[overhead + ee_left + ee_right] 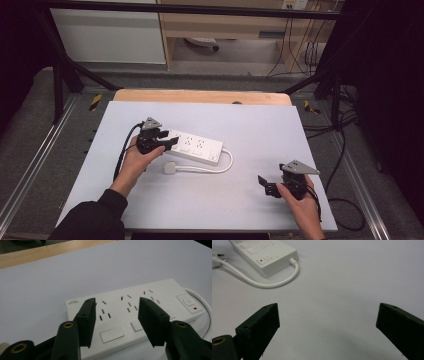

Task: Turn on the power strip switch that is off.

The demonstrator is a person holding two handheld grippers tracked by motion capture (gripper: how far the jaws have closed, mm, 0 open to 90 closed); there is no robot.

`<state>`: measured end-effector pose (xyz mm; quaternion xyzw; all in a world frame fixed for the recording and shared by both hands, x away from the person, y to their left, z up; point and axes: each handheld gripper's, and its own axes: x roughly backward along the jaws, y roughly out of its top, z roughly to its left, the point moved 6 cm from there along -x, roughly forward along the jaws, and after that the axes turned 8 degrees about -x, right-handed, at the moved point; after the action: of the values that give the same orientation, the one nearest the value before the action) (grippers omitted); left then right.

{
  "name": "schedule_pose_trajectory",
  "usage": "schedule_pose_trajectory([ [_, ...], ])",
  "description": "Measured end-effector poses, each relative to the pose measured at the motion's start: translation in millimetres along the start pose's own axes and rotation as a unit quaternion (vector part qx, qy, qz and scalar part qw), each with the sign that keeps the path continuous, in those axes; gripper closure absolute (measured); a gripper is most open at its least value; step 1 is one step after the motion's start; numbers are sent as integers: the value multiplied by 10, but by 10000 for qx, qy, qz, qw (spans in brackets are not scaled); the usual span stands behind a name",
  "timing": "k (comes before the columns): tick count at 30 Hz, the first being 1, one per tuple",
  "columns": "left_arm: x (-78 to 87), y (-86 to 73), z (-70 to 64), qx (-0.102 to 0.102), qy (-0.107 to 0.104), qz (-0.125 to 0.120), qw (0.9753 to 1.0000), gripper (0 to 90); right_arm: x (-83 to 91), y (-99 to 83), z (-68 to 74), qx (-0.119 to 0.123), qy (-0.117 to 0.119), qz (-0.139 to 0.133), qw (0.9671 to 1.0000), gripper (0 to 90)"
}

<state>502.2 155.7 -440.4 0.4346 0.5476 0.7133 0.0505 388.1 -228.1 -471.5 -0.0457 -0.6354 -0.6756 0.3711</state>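
Note:
A white power strip [196,146] lies left of the middle of the table, with its switch end toward the right. Its white cable [227,162] loops back from that end to a plug [170,167] lying in front of the strip. My left gripper [171,140] is open at the strip's left end. In the left gripper view the gripper [117,302] has its jaws apart just over the socket face of the strip [165,293]. My right gripper [265,185] is wide open near the front right. It [328,307] holds nothing, and the strip [272,257] and cable [274,283] lie beyond it.
A pale grey mat [250,125] covers the table, and a strip of wooden edge [200,96] shows at the back. Black frame bars [65,70] stand at the rear corners. Loose black cables [345,200] lie on the floor to the right.

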Motion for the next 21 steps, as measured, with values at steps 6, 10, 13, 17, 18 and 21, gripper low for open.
schedule_pose_trajectory([
  [6,-8,5,-25,106,-61,-13,9999,646,-3,-6,-7,-11,-4,18,10000,54],
  [10,-21,5,-53,63,-74,20,10000,723,-4,-8,-4,-23,5,39,10000,54],
  [13,-33,-4,-63,70,-70,36,9999,770,-1,-8,-8,-23,6,32,10000,54],
  [17,-55,-30,-80,66,-117,63,9999,817,-1,-9,-9,-31,6,36,10000,54],
  [18,-63,-39,-85,41,-133,80,9999,827,-1,-9,-8,-32,8,35,10000,53],
  [21,-80,-60,-93,14,-152,96,9998,854,-1,-8,-7,-43,11,27,10000,53],
])
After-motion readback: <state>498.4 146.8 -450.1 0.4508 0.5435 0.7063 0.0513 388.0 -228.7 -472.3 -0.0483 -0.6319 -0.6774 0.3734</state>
